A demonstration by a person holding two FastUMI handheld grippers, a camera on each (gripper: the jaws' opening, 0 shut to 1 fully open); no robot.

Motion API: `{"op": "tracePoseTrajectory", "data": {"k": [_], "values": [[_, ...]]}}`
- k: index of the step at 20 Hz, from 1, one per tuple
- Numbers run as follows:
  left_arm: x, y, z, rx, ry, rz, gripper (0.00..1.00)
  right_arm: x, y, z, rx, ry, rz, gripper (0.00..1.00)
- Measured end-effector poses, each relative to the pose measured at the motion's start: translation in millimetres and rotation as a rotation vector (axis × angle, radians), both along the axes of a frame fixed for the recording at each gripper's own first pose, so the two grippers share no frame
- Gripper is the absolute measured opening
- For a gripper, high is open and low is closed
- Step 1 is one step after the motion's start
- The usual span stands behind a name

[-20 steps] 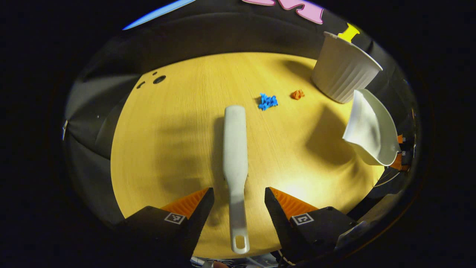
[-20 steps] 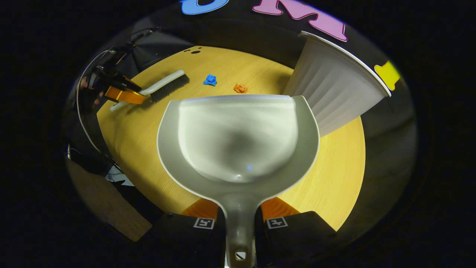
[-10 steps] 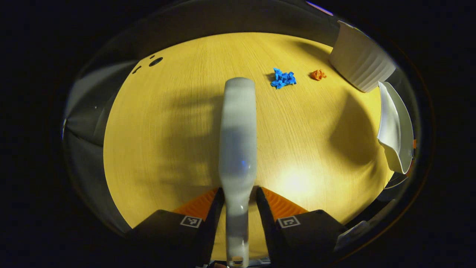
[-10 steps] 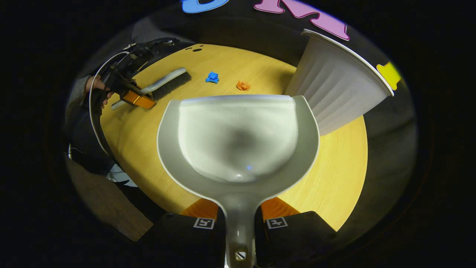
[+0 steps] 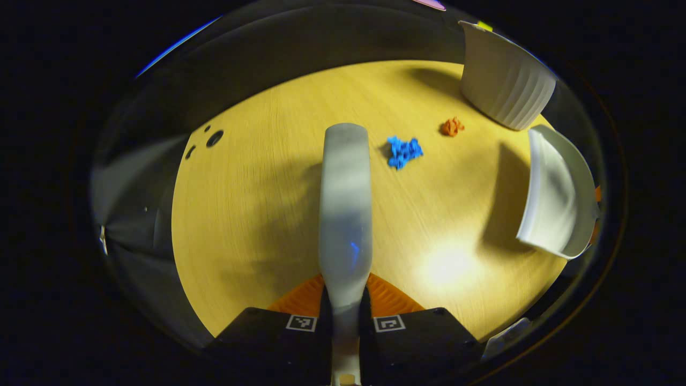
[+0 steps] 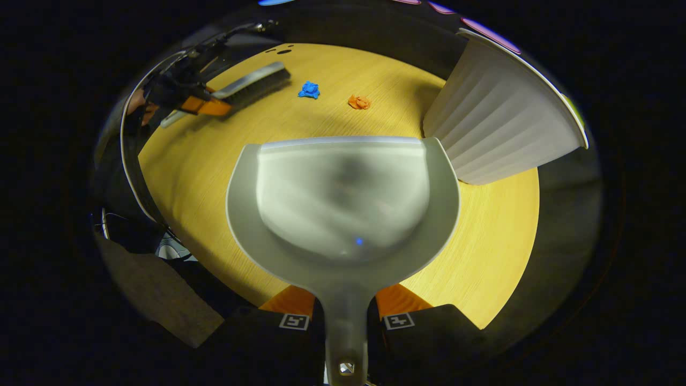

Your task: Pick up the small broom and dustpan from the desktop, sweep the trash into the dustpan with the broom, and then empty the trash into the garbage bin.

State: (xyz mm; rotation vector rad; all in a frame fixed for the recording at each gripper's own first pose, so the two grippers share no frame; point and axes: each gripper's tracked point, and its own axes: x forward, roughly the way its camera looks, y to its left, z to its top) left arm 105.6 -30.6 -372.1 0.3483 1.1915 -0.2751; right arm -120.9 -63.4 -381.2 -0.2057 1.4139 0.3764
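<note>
My left gripper (image 5: 344, 310) is shut on the handle of the white broom (image 5: 344, 209), whose back runs straight ahead over the wooden table (image 5: 257, 214). A blue crumpled scrap (image 5: 403, 151) lies just right of the broom's far end, and an orange scrap (image 5: 452, 127) beyond it. My right gripper (image 6: 345, 311) is shut on the handle of the white dustpan (image 6: 343, 203), held above the table. In the right gripper view the broom (image 6: 246, 88) with dark bristles is at far left in the left gripper (image 6: 201, 104), with the blue scrap (image 6: 309, 89) and orange scrap (image 6: 359, 102) ahead.
A white ribbed garbage bin (image 6: 498, 128) stands on the table right of the dustpan, and at the far right as the bin (image 5: 504, 86) in the left gripper view. The dustpan (image 5: 557, 193) hangs at the right edge there. Small dark holes (image 5: 214, 138) mark the table's far left.
My left gripper closed on the broom handle and lifted it, and the broom now sits nearer the blue scrap. The dustpan stays held, tipped slightly toward the table.
</note>
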Motion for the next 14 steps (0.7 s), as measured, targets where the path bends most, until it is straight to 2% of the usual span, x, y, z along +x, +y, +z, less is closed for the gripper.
{"op": "tracePoseTrajectory", "data": {"k": [1, 3, 7, 8, 9, 11, 12, 13, 14], "values": [[17, -4, 3, 0.001, -0.011, -0.042, 0.22, 4, 2, -3, -0.005, 0.02, 0.002, 0.35], [47, -10, 4, 0.029, -0.023, -0.12, 0.24, 12, 7, -10, -0.009, 0.059, 0.008, 0.35], [78, -23, -11, 0.078, 0.012, -0.197, 0.24, 18, 13, -19, -0.012, 0.121, 0.013, 0.33], [81, -27, -17, 0.078, 0.025, -0.214, 0.24, 19, 14, -21, -0.011, 0.129, 0.014, 0.31], [83, -33, -22, 0.079, 0.04, -0.238, 0.24, 19, 13, -23, -0.011, 0.137, 0.017, 0.35], [84, -45, -23, 0.082, 0.061, -0.289, 0.24, 26, 13, -27, 0.001, 0.145, 0.007, 0.35], [83, -57, -23, 0.069, 0.067, -0.309, 0.22, 26, 13, -26, 0.006, 0.142, 0.0, 0.4], [80, -69, -24, 0.054, 0.075, -0.33, 0.24, 28, 13, -25, 0.008, 0.137, -0.003, 0.35], [75, -79, -25, 0.04, 0.09, -0.354, 0.24, 25, 13, -23, 0.01, 0.137, -0.002, 0.36]]}}
